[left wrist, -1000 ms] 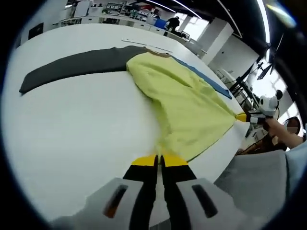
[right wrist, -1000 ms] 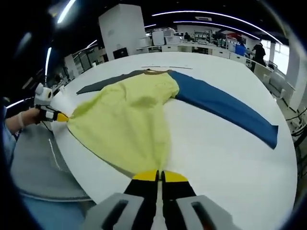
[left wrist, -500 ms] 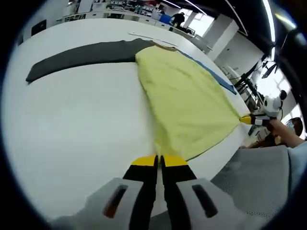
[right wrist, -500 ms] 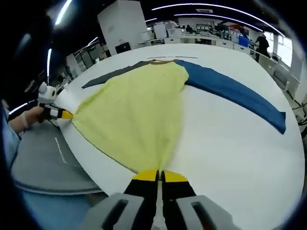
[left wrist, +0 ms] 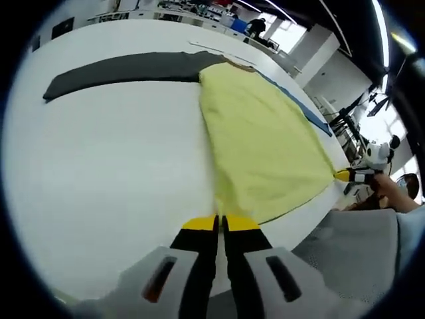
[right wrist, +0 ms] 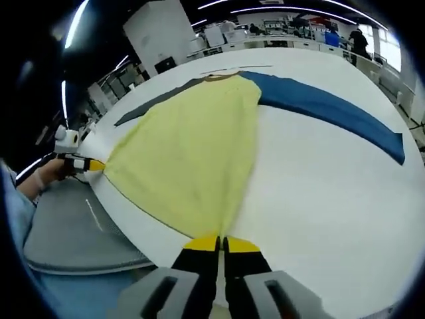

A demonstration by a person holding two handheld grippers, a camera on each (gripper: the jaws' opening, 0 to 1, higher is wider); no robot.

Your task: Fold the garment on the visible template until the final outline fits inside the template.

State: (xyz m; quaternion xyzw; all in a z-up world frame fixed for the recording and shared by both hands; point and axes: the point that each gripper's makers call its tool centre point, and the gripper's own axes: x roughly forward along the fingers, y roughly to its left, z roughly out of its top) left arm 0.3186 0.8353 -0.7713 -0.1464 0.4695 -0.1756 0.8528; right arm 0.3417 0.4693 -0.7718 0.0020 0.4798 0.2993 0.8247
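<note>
In the left gripper view, my left gripper (left wrist: 220, 222) pinches the shirt's (left wrist: 265, 133) hem corner, the yellow body stretching ahead of the jaws. In the right gripper view, my right gripper (right wrist: 220, 244) clamps the other corner. I judge folding barely begun: both sleeves lie spread wide.

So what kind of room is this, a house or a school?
Probably a big lab or workshop, not a house: rows of desks with equipment at the back, long ceiling strip lights, and a large white table holding a garment.
</note>
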